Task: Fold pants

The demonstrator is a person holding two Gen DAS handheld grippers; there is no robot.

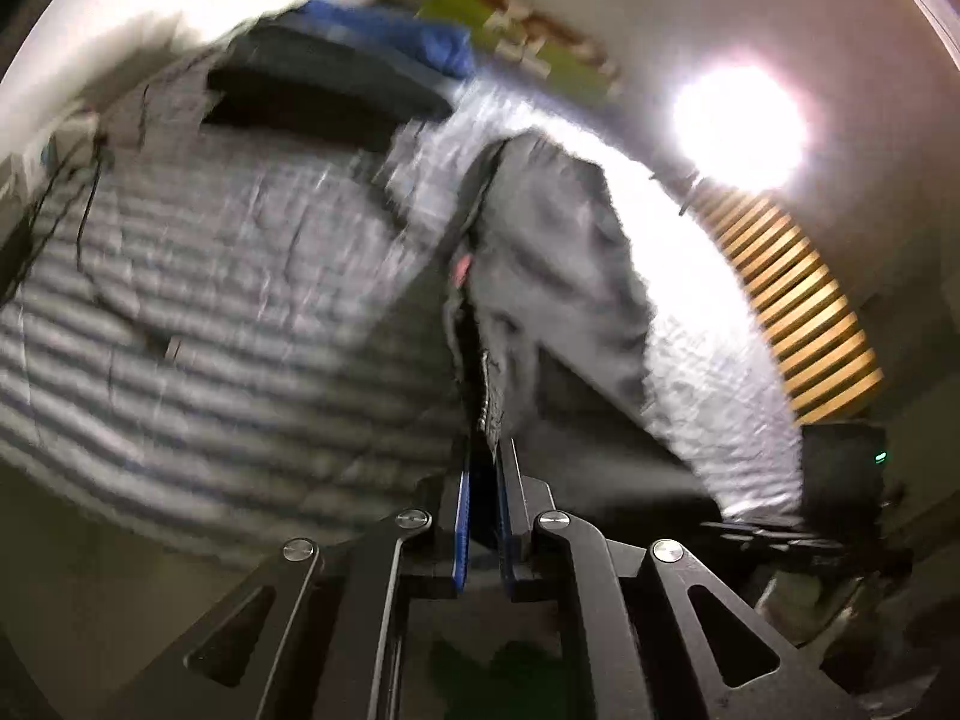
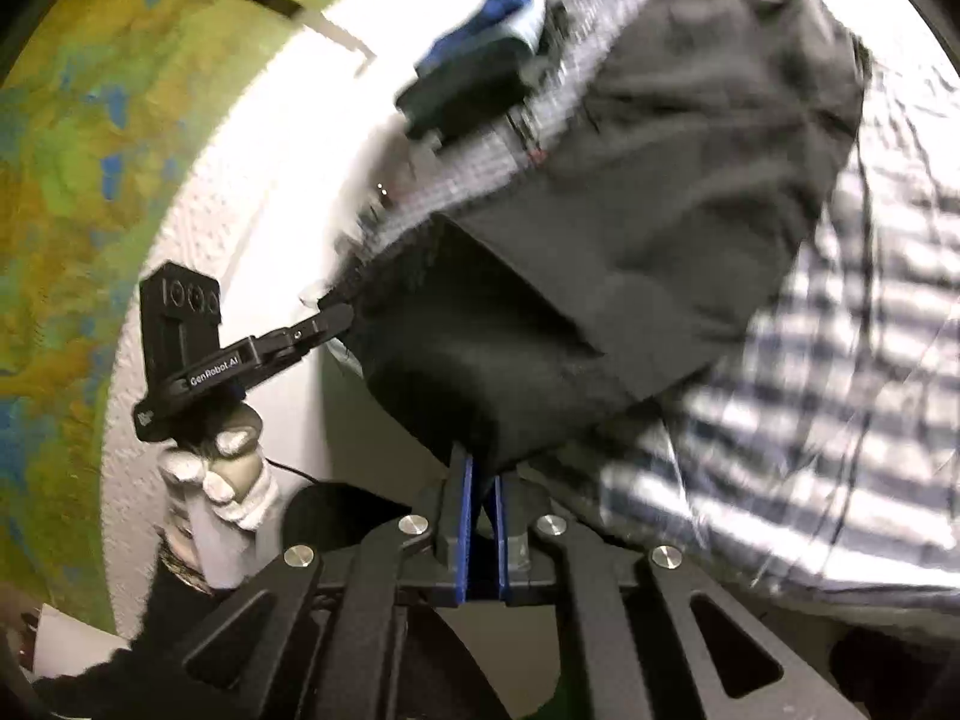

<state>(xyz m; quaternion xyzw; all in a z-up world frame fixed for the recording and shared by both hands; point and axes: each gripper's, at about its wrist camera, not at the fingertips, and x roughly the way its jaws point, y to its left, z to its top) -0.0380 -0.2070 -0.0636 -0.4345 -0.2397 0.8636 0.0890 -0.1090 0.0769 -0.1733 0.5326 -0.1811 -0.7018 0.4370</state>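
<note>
Dark grey pants [image 1: 558, 276] hang in the air above a striped bed cover [image 1: 210, 312]. My left gripper [image 1: 486, 450] is shut on the pants' edge, the cloth rising straight out of its blue pads. In the right wrist view the pants [image 2: 678, 198] spread wide and slack. My right gripper [image 2: 483, 468] is shut on a dark fold of them. The left gripper [image 2: 336, 315] also shows there, held by a gloved hand [image 2: 222, 474], pinching the pants' other corner. Both views are blurred by motion.
A stack of folded dark and blue clothes [image 1: 336, 72] lies at the far end of the bed, seen also as folded clothes [image 2: 486, 72]. A bright lamp [image 1: 738, 120] and wooden slats [image 1: 792, 312] stand to the right. A colourful wall map [image 2: 72, 210] is at left.
</note>
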